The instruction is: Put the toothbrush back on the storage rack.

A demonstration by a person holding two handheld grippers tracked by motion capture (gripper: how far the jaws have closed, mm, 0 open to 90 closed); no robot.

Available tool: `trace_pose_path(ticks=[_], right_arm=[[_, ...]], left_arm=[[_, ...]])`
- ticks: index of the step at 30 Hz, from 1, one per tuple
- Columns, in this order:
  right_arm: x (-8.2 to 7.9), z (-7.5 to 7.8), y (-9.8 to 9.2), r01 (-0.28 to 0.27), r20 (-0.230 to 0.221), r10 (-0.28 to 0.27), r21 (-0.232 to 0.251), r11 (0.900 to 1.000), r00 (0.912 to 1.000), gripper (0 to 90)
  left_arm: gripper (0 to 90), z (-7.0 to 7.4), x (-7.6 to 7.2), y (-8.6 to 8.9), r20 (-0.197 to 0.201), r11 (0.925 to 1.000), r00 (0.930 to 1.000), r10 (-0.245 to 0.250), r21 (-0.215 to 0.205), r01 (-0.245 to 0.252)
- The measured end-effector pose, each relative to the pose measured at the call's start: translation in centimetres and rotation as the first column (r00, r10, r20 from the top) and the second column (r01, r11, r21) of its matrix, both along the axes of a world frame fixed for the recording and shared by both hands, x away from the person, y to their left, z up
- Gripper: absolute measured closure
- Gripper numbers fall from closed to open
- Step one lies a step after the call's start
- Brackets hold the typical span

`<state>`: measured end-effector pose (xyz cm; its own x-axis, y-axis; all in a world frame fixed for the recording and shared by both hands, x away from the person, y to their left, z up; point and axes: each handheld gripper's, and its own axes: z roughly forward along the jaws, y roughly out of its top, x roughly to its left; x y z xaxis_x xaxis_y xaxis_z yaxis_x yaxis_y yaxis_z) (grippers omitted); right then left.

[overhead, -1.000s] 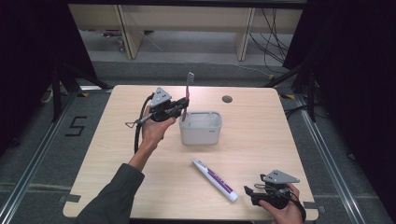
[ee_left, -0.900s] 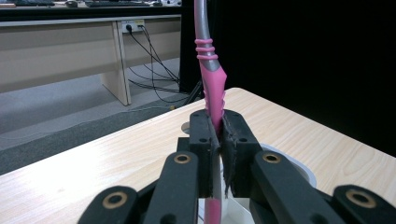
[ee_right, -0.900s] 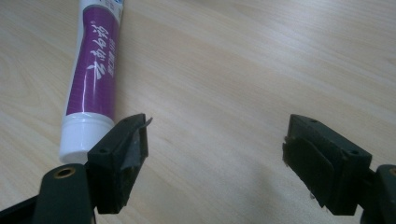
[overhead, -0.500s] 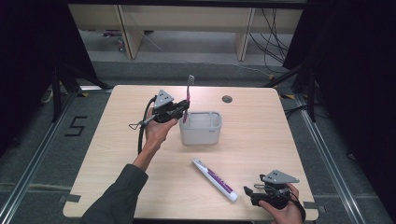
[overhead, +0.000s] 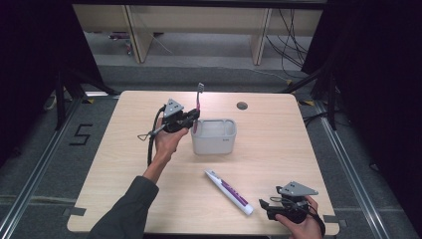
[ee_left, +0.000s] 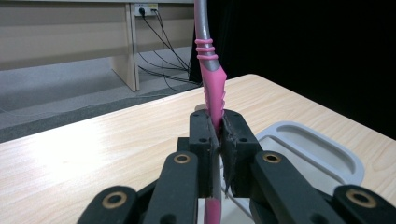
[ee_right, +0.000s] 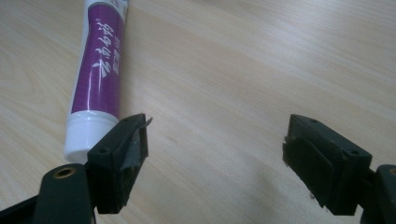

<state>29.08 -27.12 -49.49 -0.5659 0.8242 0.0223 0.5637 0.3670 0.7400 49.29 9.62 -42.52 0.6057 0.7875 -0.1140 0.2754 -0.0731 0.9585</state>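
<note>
- Toothbrush (overhead: 198, 105), pink in the handle and grey toward the head, is standing nearly upright in the left gripper (overhead: 191, 118), with the jaws clamping tight on the pink handle.
- From the left gripper view, the toothbrush (ee_left: 212, 93) is rising straight out from between the two black jaws of the left gripper (ee_left: 218, 133), and its lower end is poking out beneath them.
- That gripper is hovering at the left rim of the grey holder (overhead: 214, 135), which is sitting near the middle of the wooden table (overhead: 278, 129); the brush's lower end is hanging just at that rim, though whether it is touching the holder is too small to tell.
- The holder's pale rim (ee_left: 322, 149) is lying just to the right of the jaws in the left gripper view.
- Right gripper (overhead: 266, 205) is resting low at the near right corner of the table, its jaws standing wide apart around bare wood.
- A white and purple toothpaste tube (overhead: 229, 190) is lying flat on the table between the holder and the right gripper, well apart from the holder.
- In the right gripper view, the tube's white cap (ee_right: 88, 135) is sitting just beside the left-hand jaw of the right gripper (ee_right: 215, 154), outside the gap.
</note>
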Motion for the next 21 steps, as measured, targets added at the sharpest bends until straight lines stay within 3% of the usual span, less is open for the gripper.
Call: trace_pose_path(ticks=[4, 8, 9, 11, 21], right_arm=[[-0.1, 0.0, 0.2, 0.008, -0.026, -0.007, 0.011, 1.000, 0.9996, 22.5], [0.0, 0.0, 0.1, -0.009, -0.001, 0.009, -0.004, 1.000, 1.0000, 22.5], [-0.1, 0.0, 0.2, 0.004, -0.023, -0.003, 0.010, 1.000, 0.9997, 22.5], [0.0, 0.0, 0.1, -0.011, -0.004, 0.011, -0.008, 1.000, 0.9999, 22.5], [-0.1, 0.0, 0.1, -0.009, -0.009, 0.009, -0.008, 1.000, 0.9999, 22.5]], left_arm=[[82.7, -0.4, 0.1, -0.1, -0.007, 0.9999, 1.0000, 0.006, 0.008, -0.006], [82.7, -0.6, 0.1, -0.2, -0.008, 0.9998, 1.0000, 0.005, 0.019, -0.005], [82.7, -0.6, 0.1, -0.2, -0.008, 0.9997, 0.9999, 0.007, 0.022, -0.007], [82.7, -0.9, 0.2, -0.2, -0.010, 0.9998, 0.9999, 0.010, 0.020, -0.010], [82.3, -1.9, 0.2, 0.0, -0.029, 0.9991, 0.9994, 0.021, 0.036, -0.020]])
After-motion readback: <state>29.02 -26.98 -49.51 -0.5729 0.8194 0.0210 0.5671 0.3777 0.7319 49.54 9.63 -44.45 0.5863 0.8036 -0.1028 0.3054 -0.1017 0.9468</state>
